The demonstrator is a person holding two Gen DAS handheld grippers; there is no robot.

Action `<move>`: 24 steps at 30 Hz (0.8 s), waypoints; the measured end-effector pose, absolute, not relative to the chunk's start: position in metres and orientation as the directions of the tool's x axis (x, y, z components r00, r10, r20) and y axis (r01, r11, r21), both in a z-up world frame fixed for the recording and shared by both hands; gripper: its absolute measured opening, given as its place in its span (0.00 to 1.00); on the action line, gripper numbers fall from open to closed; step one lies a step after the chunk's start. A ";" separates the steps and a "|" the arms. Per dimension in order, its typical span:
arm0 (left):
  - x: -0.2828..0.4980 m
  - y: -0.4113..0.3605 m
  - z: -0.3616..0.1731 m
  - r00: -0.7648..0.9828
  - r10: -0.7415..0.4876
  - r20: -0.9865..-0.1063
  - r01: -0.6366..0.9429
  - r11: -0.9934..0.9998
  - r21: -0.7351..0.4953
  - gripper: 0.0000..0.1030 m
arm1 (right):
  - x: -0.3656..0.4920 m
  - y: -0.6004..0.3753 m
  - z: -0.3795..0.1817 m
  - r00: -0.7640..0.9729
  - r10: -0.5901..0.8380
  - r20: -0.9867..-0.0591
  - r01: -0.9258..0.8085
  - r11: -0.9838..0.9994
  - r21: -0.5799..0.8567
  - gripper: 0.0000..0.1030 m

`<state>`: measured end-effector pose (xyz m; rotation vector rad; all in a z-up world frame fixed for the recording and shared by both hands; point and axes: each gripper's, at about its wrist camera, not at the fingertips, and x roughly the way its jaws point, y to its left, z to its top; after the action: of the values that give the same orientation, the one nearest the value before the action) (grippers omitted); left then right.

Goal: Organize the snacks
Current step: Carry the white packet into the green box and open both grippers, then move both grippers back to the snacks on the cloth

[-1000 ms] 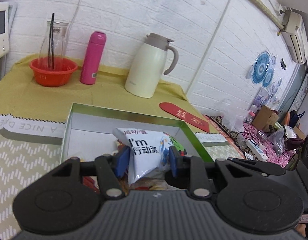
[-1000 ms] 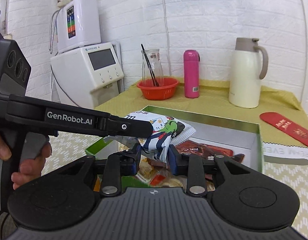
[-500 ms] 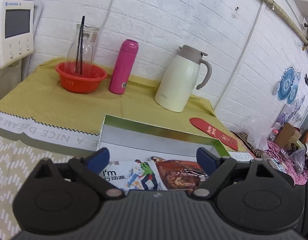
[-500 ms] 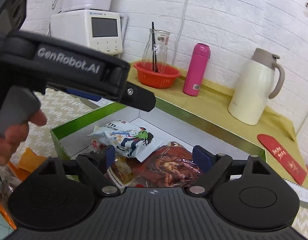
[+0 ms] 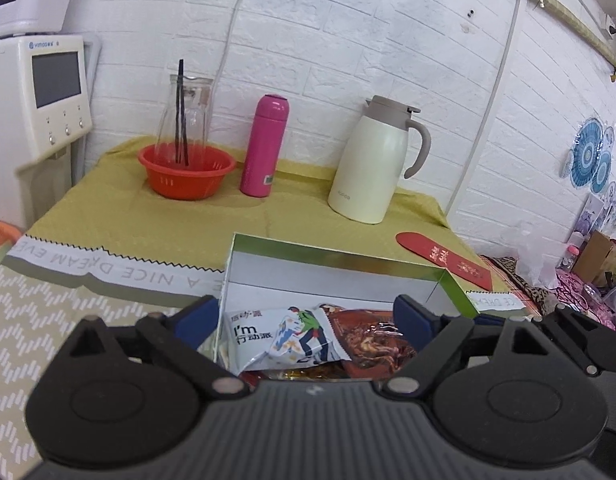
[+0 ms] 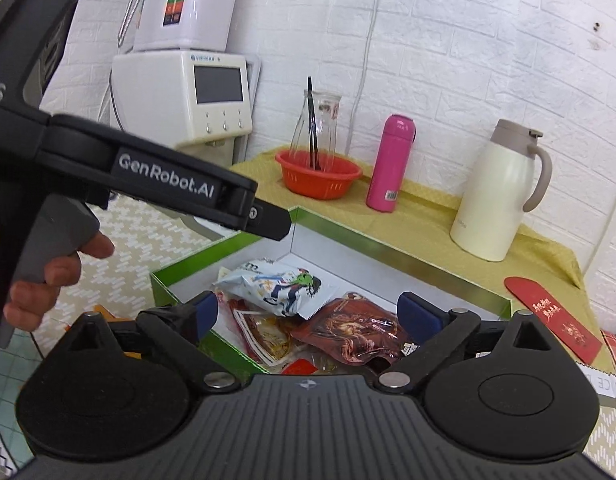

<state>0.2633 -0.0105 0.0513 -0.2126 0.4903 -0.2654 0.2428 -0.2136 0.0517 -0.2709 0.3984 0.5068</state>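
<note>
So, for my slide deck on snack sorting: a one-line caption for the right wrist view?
Open right gripper above the green box, the white snack packet lying inside with other packets.

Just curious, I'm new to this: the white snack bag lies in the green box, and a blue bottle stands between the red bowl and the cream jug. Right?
Nearly. The bottle is pink, not blue, as the left wrist view shows. The rest holds: the white snack bag lies in the green box, and the bottle stands between the red bowl and the cream jug.

Box (image 5: 348,256) near end & lower snack packs (image 6: 267,336) hidden behind claw bodies.
</note>
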 end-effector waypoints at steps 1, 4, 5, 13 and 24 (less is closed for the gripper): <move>0.259 -0.011 0.053 0.850 -0.302 -0.433 0.205 0.945 -0.256 0.85 | 0.239 -0.215 0.055 0.802 0.416 -0.428 -0.516 0.844 -0.148 1.00; 0.241 -0.013 0.062 0.845 -0.316 -0.431 0.226 0.942 -0.246 0.85 | 0.226 -0.217 0.065 0.799 0.415 -0.436 -0.516 0.845 -0.141 1.00; 0.233 -0.013 0.065 0.842 -0.329 -0.428 0.241 0.938 -0.249 0.85 | 0.221 -0.219 0.069 0.798 0.413 -0.439 -0.515 0.846 -0.140 1.00; 0.177 -0.014 0.077 0.808 -0.415 -0.418 0.339 0.908 -0.248 0.85 | 0.167 -0.242 0.094 0.784 0.424 -0.452 -0.536 0.831 -0.150 1.00; 0.104 -0.013 0.050 0.723 -0.519 -0.456 0.430 0.854 -0.292 0.85 | 0.111 -0.302 0.078 0.789 0.396 -0.469 -0.515 0.843 -0.154 1.00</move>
<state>0.1040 -0.0128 0.0502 -0.1700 0.5528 -0.5267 0.1108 -0.3017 0.0784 -0.2820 0.4392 0.4978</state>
